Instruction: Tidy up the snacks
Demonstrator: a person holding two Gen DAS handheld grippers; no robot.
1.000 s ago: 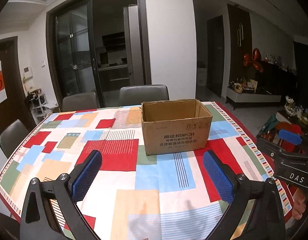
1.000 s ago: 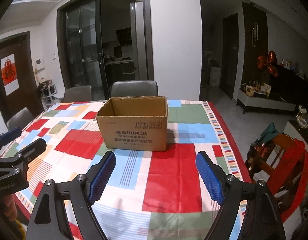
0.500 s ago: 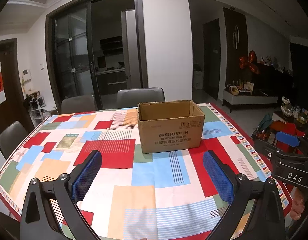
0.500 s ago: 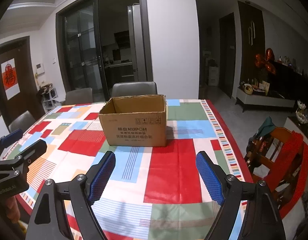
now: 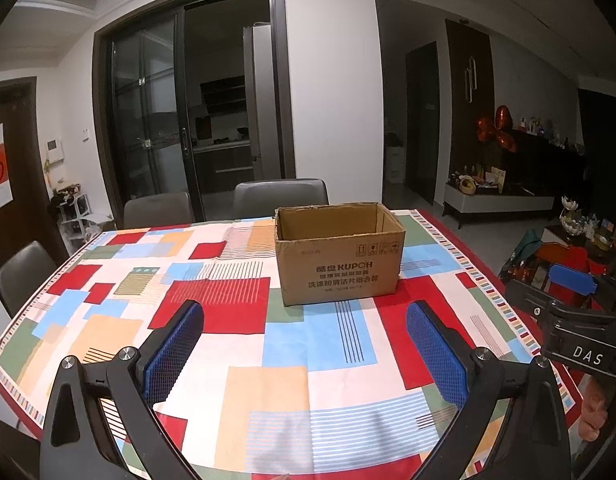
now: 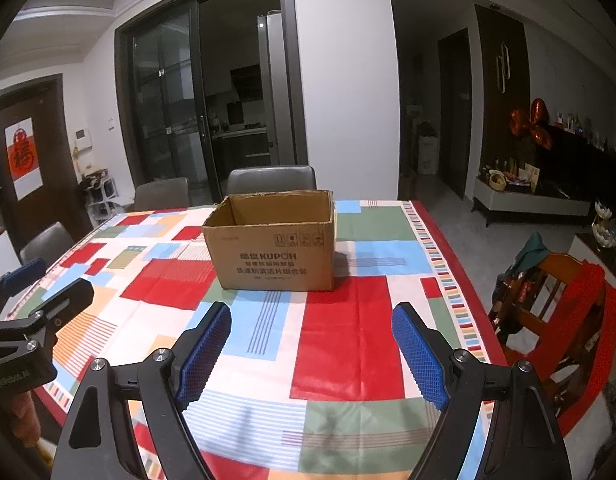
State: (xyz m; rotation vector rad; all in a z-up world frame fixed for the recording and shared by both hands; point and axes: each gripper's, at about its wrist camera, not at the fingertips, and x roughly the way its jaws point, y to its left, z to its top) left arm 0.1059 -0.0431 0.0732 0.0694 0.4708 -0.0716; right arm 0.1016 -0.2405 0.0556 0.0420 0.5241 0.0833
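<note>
Holding both tools above the near edge of the table, we have the left gripper and right gripper spread wide and empty. Farther out the cardboard box stands open-topped, well apart from both. No snacks show anywhere (the box's inside is mostly hidden), so we risk reaching blindly and nudging the light box across the slick patchwork cloth.

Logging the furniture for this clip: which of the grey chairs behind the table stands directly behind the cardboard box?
The right-hand grey chair at the far edge: its backrest rises just behind the cardboard box. The other far-edge chair sits further left.
</note>
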